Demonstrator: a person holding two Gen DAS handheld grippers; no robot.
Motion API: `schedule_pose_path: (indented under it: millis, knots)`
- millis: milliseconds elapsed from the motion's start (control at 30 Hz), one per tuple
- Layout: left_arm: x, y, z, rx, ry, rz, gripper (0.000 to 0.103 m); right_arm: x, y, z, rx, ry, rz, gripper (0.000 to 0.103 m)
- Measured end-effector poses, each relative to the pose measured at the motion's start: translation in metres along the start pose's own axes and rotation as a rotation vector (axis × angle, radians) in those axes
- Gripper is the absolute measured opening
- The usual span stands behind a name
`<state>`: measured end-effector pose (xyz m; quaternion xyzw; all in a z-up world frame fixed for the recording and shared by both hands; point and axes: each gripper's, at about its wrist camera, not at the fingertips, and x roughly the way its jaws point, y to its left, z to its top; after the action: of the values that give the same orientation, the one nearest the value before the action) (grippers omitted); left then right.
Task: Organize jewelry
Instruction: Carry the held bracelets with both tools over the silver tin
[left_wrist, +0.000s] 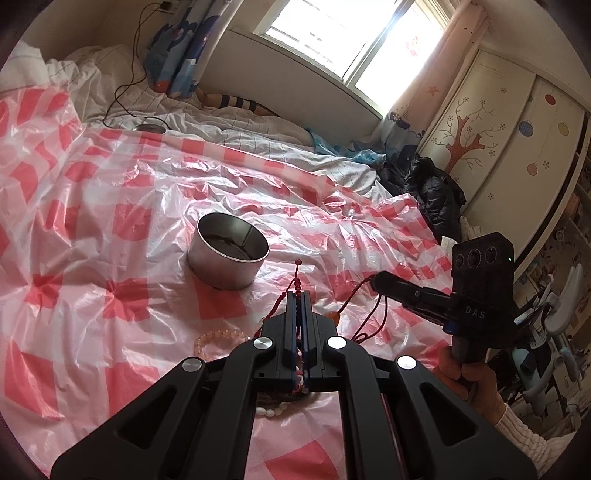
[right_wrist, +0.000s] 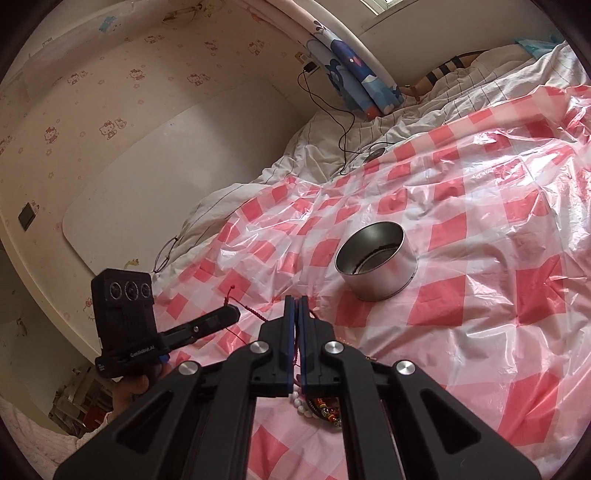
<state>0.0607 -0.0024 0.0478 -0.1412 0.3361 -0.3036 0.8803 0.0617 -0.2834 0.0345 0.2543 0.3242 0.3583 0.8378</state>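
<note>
Nearest the left wrist camera, the left tongs (left_wrist: 299, 295) are pressed together on a red braided cord (left_wrist: 296, 282), whose knotted end pokes up above the tips. Below them on the bed lie a pale pink bead bracelet (left_wrist: 218, 341) and a string of white beads (left_wrist: 275, 410). To the right, the right tongs (left_wrist: 378, 280) pinch the far end of a thin red string (left_wrist: 360, 325); the housing behind them reads "DAS". In the right wrist view, the right tongs (right_wrist: 296, 301) show their blue-lined tips closed on red thread, with white beads and a multicoloured beaded bangle (right_wrist: 325, 406) just beneath. The left tongs (right_wrist: 232, 312) sit to the left, closed on the cord, their body marked "GenRobot.AI". Further out, an open round metal tin (left_wrist: 228, 254) stands upright on the red-and-white checked plastic sheet (left_wrist: 110, 221) that covers the bed. Beyond it lie rumpled white bedding (left_wrist: 110, 74) and a black cable (left_wrist: 125, 88). The wall carries Hello Kitty wallpaper (right_wrist: 110, 125).
</note>
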Motion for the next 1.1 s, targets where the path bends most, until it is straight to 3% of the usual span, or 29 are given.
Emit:
schedule_pose_path:
  millis: [167,700,1100]
  knots:
    - [0.012,-0.009,0.027,0.084,-0.013,0.054,0.002,0.008,0.000,0.009,0.005,-0.004,-0.002,0.003]
    - [0.056,0.012,0.096,0.054,-0.083,0.028,0.002,0.063,-0.009,0.084,-0.006,-0.070,0.021,0.003]
    - [0.066,0.021,0.103,0.018,-0.082,-0.020,0.002,0.091,-0.031,0.097,0.022,-0.059,0.002,0.003]
